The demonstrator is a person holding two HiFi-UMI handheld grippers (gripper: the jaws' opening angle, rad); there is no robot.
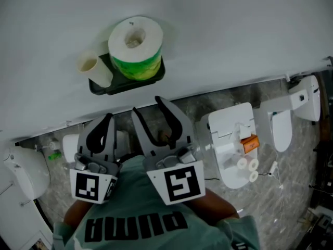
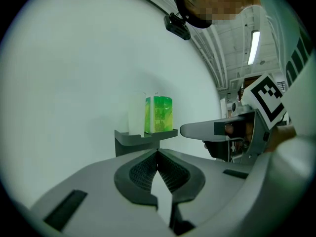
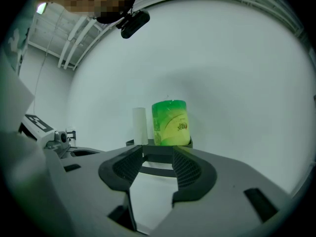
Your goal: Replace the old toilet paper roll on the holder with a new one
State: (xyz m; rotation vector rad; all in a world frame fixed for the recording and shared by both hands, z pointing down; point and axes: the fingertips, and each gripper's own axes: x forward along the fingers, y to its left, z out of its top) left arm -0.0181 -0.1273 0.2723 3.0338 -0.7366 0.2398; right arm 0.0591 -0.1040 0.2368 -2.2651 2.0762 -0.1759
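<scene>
— Where's the new roll?
— Upper centre: the green-wrapped roll stands on the wall shelf, with the bare tube just left of it.
— Tongs?
— The left tongs are clenched and empty; the right tongs are released and empty.

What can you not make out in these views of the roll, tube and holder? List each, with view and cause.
- Print on the green-wrapped roll: too small and blurred, right gripper view.
- Foot of the cardboard tube: behind the rim of the holder, right gripper view.
- Orange item at lower right: too small to identify, head view.
- How the holder is fixed to the wall: hidden behind the roll, head view.
</scene>
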